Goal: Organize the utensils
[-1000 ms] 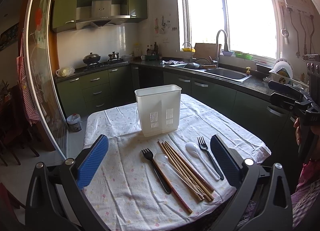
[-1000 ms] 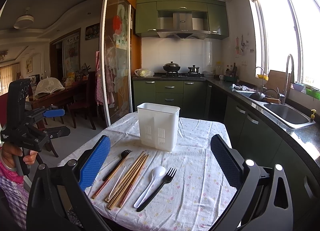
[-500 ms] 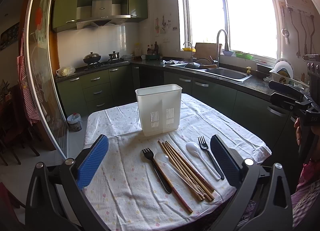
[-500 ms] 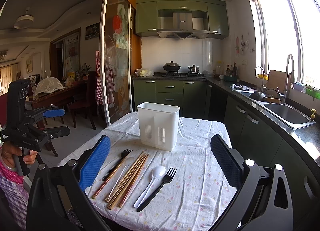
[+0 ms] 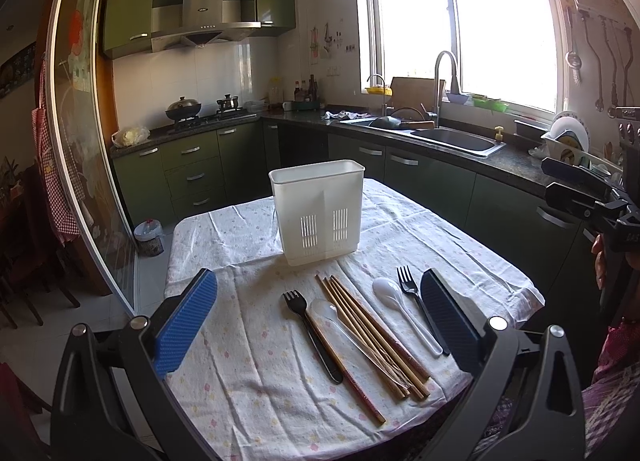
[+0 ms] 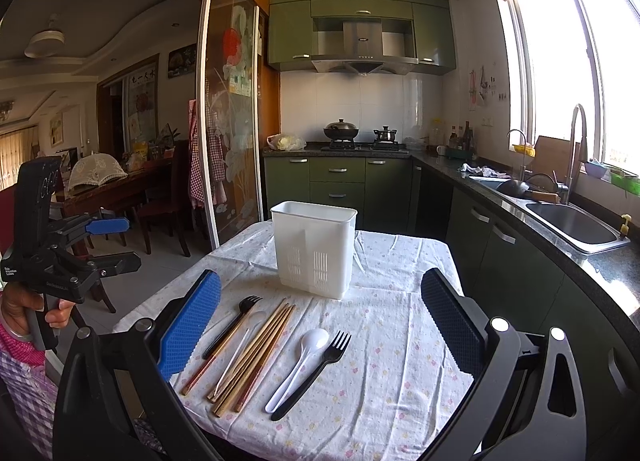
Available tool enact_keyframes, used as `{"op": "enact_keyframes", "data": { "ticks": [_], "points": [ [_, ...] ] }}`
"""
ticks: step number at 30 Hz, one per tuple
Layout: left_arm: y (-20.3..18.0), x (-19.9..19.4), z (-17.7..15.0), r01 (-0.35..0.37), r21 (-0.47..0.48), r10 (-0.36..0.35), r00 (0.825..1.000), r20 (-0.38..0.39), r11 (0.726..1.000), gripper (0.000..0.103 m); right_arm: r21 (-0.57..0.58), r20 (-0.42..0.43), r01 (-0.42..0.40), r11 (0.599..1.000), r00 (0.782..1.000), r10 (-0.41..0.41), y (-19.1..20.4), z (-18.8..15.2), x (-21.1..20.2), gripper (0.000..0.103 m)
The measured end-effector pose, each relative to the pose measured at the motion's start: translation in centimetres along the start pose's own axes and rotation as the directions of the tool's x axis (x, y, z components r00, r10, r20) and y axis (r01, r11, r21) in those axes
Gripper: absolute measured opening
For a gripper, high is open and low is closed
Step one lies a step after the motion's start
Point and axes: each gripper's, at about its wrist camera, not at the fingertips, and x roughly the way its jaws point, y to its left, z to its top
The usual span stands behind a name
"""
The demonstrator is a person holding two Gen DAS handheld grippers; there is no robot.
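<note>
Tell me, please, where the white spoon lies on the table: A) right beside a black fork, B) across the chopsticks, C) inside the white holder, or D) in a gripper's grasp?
A: the white spoon lies flat on the tablecloth, alongside a black fork, apart from the chopsticks.

Hardly any writing can be read. Far left of the right claw, the left gripper (image 6: 120,244) has small white print on its black body and pale scrawled marks on its top plate, both illegible. Behind it hangs a framed scroll (image 6: 142,101) with dark brush characters I cannot decipher. Straight ahead and high, the range hood (image 6: 362,39) bears a tiny unreadable logo. Far right of the left claw, white letters on the right gripper (image 5: 550,180) are cut off.
</note>
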Motion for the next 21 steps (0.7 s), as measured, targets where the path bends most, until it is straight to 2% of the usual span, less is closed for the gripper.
{"op": "enact_keyframes", "data": {
  "ticks": [3, 5, 7, 11, 13, 14, 18, 20, 21],
  "points": [
    [0.3, 2.5, 0.3, 0.032, -0.031, -0.036, 0.992, -0.118, 0.999, 0.097, 0.043, -0.027, -0.004, 0.999, 1.0, 0.005, -0.8, -0.1, 0.5, 0.099],
    [0.8, 4.9, 0.1, 0.054, -0.075, -0.069, 0.972, -0.226, 0.996, 0.097, 0.077, -0.074, -0.005, 0.997, 0.997, 0.011, -1.5, -0.1, 1.1, 0.099],
    [1.2, 7.6, -0.4, 0.066, -0.127, -0.105, 0.937, -0.335, 0.99, 0.097, 0.11, -0.127, -0.01, 0.994, 0.992, 0.024, -2.3, -0.3, 2.4, 0.099],
    [1.8, 12.6, -1.7, 0.081, -0.218, -0.182, 0.85, -0.494, 0.973, 0.097, 0.235, -0.253, -0.014, 0.972, 0.965, 0.075, -4.2, -1.5, 5.4, 0.099],
    [2.0, 14.4, -2.2, 0.06, -0.228, -0.177, 0.822, -0.541, 0.972, 0.097, 0.31, -0.283, -0.028, 0.95, 0.952, 0.12, -5.2, -2.2, 6.4, 0.099],
    [2.0, 15.2, -2.5, 0.046, -0.223, -0.167, 0.811, -0.561, 0.974, 0.094, 0.334, -0.292, -0.033, 0.942, 0.947, 0.137, -5.6, -2.5, 6.8, 0.099],
    [2.6, 17.9, -2.8, -0.015, -0.238, -0.146, 0.75, -0.645, 0.971, 0.062, 0.341, -0.314, -0.018, 0.94, 0.94, 0.132, -5.9, -3.0, 7.1, 0.099],
    [3.2, 19.1, -2.8, -0.057, -0.251, -0.131, 0.731, -0.67, 0.966, 0.055, 0.344, -0.316, -0.02, 0.939, 0.939, 0.136, -5.9, -2.9, 7.1, 0.099],
    [3.5, 19.7, -2.7, -0.07, -0.262, -0.131, 0.726, -0.675, 0.963, 0.055, 0.344, -0.316, -0.022, 0.939, 0.939, 0.138, -5.9, -2.9, 7.2, 0.099]
  ]
}}
